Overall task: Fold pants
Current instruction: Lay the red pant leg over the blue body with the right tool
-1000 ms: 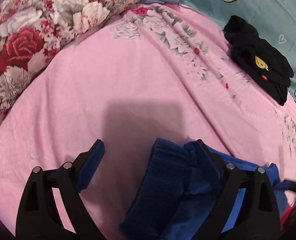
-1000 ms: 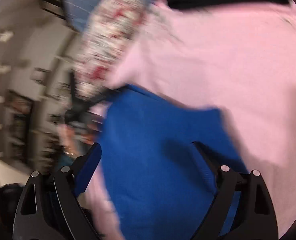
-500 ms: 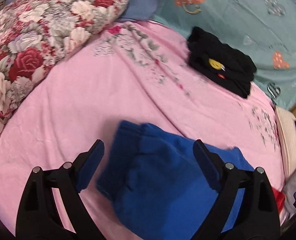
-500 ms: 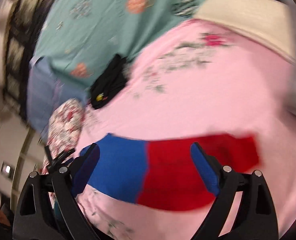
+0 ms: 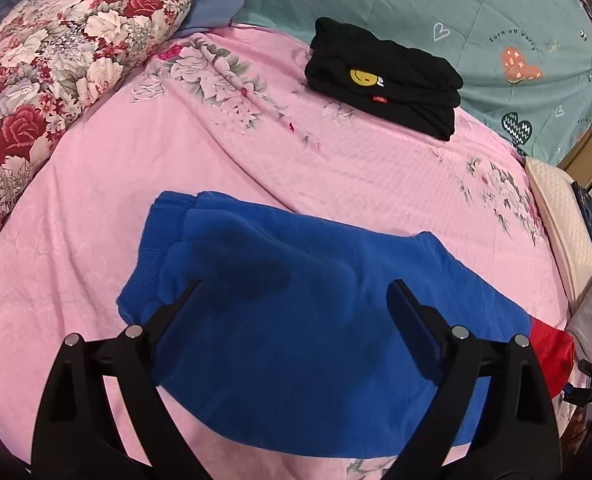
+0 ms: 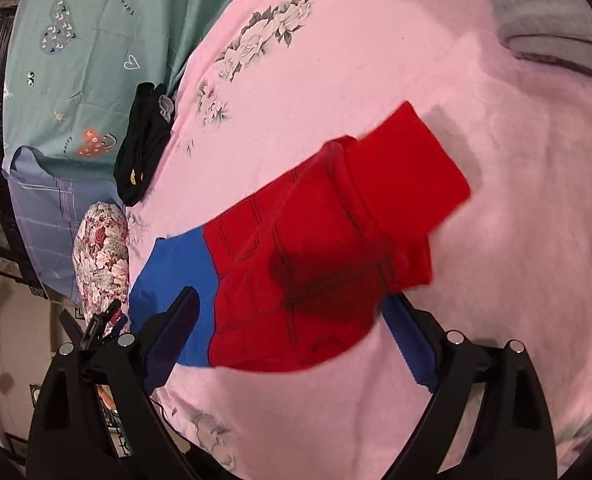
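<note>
Both grippers had lifted off the pants [image 5: 296, 320]; left gripper [image 5: 293, 316] and right gripper [image 6: 289, 320] fingers apart, empty; red flap at 2 o'clock might unfold, unpinned.

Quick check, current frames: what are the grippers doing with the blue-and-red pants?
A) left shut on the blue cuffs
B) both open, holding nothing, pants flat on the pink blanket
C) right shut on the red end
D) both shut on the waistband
B: the left gripper and right gripper both show fingers spread wide with nothing between them, and the pants lie on the pink blanket.
</note>
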Demonstrator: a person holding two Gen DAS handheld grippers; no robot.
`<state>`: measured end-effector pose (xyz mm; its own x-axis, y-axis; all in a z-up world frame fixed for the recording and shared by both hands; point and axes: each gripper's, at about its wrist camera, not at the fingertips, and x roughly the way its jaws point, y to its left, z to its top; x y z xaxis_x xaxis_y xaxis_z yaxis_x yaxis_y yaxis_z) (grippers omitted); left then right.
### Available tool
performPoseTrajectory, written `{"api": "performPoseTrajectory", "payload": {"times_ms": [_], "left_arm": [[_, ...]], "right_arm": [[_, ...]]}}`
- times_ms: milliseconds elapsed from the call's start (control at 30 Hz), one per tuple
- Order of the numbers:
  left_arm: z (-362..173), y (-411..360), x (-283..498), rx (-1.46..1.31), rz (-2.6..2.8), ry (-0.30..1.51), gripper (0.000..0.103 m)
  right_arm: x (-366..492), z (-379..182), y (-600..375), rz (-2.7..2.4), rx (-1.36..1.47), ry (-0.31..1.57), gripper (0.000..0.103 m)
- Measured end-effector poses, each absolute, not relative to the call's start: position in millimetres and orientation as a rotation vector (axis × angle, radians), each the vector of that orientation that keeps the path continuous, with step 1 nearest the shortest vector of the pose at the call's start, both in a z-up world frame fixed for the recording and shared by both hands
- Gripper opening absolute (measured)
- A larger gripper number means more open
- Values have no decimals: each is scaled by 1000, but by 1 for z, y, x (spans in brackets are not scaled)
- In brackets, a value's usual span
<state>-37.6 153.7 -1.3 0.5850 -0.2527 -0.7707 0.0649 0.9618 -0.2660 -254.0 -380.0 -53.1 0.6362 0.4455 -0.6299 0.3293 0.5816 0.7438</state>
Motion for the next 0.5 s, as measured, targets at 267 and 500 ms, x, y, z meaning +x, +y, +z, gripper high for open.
{"api": "performPoseTrajectory", "payload": {"times_ms": [267, 500], "left_arm": [[-10, 170, -36, -270, -203, 939, 94], [-9, 194, -40, -325, -237, 918, 94]], "right_arm": [[-262, -71, -363, 82, 974, 890, 22], [-250, -17, -337, 54, 839, 796, 21]]}}
